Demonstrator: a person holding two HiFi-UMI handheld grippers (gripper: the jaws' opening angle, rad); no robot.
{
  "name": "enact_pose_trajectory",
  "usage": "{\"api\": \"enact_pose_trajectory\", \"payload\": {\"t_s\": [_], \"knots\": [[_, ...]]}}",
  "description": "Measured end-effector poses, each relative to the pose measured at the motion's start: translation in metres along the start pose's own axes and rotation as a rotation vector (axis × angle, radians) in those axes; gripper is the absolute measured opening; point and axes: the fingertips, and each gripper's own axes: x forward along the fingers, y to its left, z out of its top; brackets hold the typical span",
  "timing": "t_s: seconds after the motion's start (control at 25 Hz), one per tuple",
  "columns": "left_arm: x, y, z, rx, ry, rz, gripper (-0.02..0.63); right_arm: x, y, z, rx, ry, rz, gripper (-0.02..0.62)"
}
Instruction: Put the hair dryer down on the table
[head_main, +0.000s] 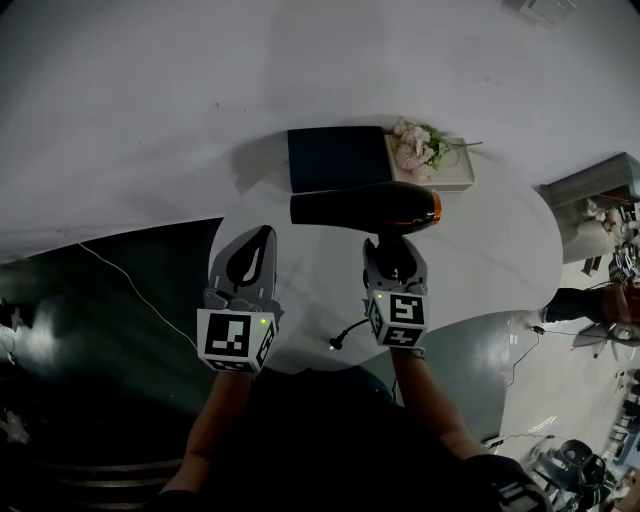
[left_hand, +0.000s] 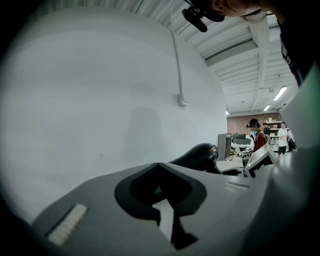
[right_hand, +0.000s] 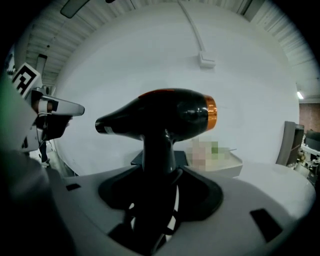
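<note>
The head camera looked steeply down from above at the round white tabletop (head_main: 480, 250). The camera on the left gripper (head_main: 262, 238) looked low and level toward a plain white wall (left_hand: 100, 100). The camera on the right gripper (head_main: 394, 244) sat very close to the black hair dryer with an orange ring (right_hand: 165, 117). All three views showed that dryer.

Both forearms (head_main: 215, 420) reach forward; left hand-held gripper (head_main: 256, 240) jaws together, empty; right hand-held gripper (head_main: 395, 250) clamped on dryer (head_main: 365, 208) handle.
</note>
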Motion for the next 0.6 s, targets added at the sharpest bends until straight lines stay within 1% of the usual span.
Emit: {"api": "enact_pose_trajectory", "payload": {"t_s": [0.28, 0.6], "knots": [[0.013, -0.003, -0.020, -0.011, 0.055, -0.028, 0.012, 0.018, -0.001, -0.035, 0.010, 0.078, 0.002, 0.239], [0.025, -0.006, -0.036, -0.020, 0.101, -0.050, 0.012, 0.038, -0.008, -0.082, 0.032, 0.201, -0.013, 0.239]]}}
